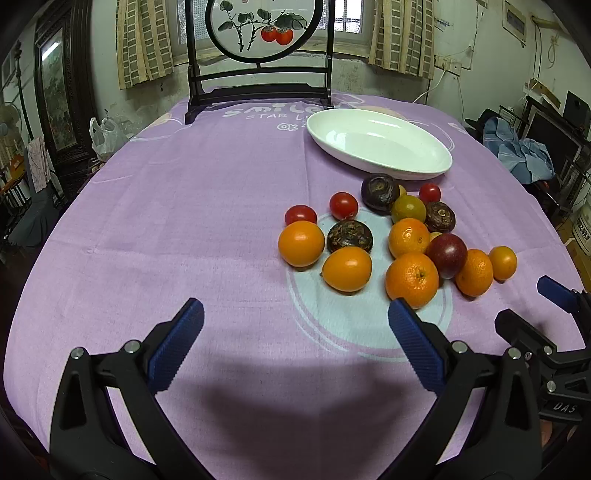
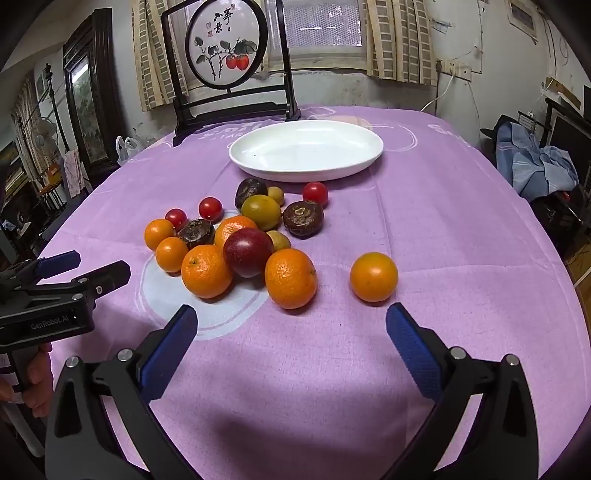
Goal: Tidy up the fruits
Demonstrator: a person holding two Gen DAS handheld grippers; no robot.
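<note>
A pile of fruit lies on the purple tablecloth: several oranges, red tomatoes, dark brown water chestnuts, a dark red plum and a green-yellow fruit. One orange sits apart to the right. An empty white oval dish stands behind the pile. My left gripper is open and empty in front of the pile. My right gripper is open and empty, just short of the nearest oranges.
A dark wooden stand with a round persimmon painting stands at the table's far edge. The right gripper shows at the right edge of the left wrist view; the left gripper shows at the left edge of the right wrist view.
</note>
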